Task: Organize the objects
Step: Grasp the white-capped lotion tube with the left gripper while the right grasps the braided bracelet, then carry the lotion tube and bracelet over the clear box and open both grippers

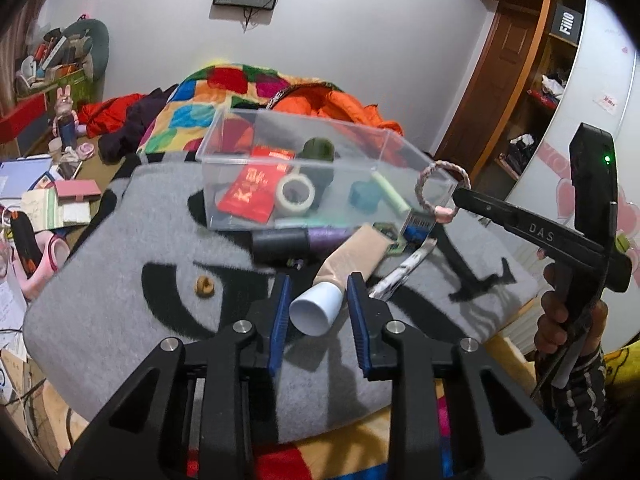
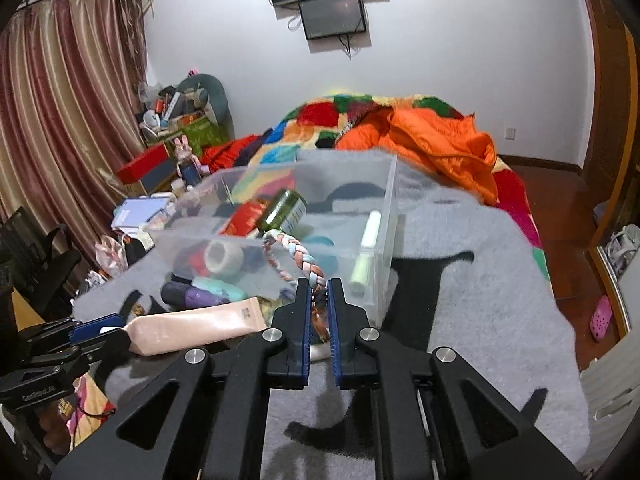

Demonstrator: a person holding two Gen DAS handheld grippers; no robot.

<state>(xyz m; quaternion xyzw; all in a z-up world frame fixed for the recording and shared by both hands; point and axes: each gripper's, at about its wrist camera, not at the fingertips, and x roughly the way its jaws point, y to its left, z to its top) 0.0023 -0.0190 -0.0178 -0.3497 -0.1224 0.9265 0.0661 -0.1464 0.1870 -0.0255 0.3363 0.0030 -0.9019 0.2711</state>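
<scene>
Grey fleece blanket (image 1: 120, 240) with black lettering covers the bed. On it stands a clear plastic box (image 1: 224, 152). The left gripper (image 1: 318, 312) has its fingers clamped on the white cap of a beige tube (image 1: 352, 256). The right gripper (image 2: 319, 304), marked "DAS", pinches a braided pastel bracelet (image 2: 298, 258) just beside the box's near wall.

The blanket (image 1: 132, 220) is grey with black shapes. The tube (image 1: 352, 256) is beige with a white cap. The braided ring (image 2: 298, 258) mixes pink, white and light blue. The packet (image 1: 250, 192) in the clear box (image 1: 224, 148) is red.
</scene>
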